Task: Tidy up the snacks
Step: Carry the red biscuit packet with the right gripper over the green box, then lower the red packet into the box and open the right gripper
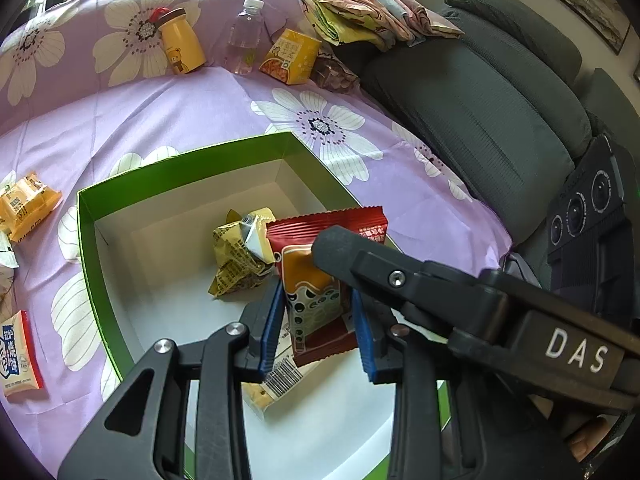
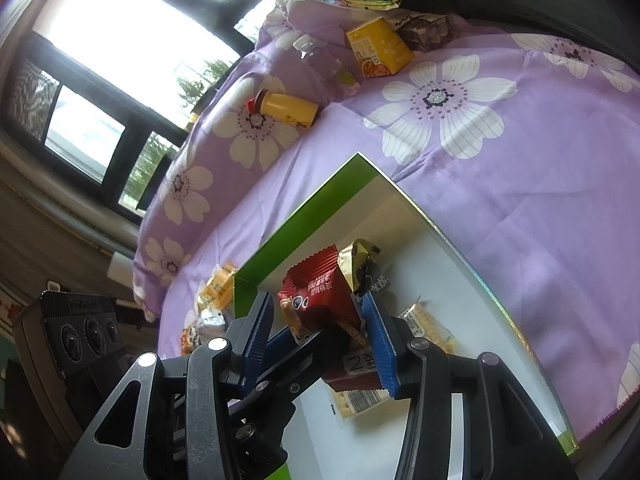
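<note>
I've the red snack packet (image 1: 320,280) pinched upright in my left gripper (image 1: 316,328), its jaws narrow; right gripper (image 2: 316,344) also brackets it narrowly, the green box (image 1: 86,240) floor beneath, toward 6 o'clock.

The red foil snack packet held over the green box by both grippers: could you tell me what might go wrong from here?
1. The red foil snack packet is pinched by both the left gripper and the right gripper; uneven release could tug or tear it.
2. It hangs above the crumpled yellow wrapper in the green cardboard box, so it may land on top and sit unevenly.
</note>
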`<action>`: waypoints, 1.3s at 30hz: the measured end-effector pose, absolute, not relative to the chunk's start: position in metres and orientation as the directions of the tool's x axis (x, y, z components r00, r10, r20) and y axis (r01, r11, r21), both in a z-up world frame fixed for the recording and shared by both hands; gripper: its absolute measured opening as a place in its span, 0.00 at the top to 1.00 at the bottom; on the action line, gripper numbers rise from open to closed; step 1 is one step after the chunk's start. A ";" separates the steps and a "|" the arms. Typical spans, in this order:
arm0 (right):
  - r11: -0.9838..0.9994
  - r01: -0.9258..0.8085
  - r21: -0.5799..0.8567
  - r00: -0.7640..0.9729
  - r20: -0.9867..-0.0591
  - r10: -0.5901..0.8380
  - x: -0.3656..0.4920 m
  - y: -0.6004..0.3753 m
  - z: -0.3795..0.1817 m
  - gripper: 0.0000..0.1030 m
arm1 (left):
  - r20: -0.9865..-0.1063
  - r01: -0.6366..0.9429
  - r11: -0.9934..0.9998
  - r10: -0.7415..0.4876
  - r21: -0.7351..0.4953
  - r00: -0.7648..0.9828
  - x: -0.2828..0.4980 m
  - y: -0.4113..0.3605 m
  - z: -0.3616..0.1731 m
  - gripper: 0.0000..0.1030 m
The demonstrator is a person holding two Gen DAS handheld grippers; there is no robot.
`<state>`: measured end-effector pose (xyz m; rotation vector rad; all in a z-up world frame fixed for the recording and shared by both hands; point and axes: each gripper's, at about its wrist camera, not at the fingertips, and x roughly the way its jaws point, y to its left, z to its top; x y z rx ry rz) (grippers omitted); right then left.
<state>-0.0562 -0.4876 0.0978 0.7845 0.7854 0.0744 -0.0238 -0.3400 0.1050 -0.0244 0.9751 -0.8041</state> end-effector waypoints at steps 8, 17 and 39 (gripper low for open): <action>0.699 0.257 0.667 0.714 -0.618 0.327 -0.055 -0.496 0.089 0.53 | -0.744 0.597 0.717 -0.607 -0.360 0.280 -0.020 -0.349 0.099 0.68; 0.689 0.290 0.664 0.688 -0.645 0.332 -0.051 -0.497 0.080 0.53 | -0.756 0.589 0.719 -0.601 -0.370 0.259 -0.015 -0.350 0.090 0.68; 0.685 0.326 0.651 0.648 -0.682 0.339 -0.044 -0.494 0.069 0.53 | -0.797 0.558 0.756 -0.548 -0.341 0.255 -0.006 -0.352 0.076 0.67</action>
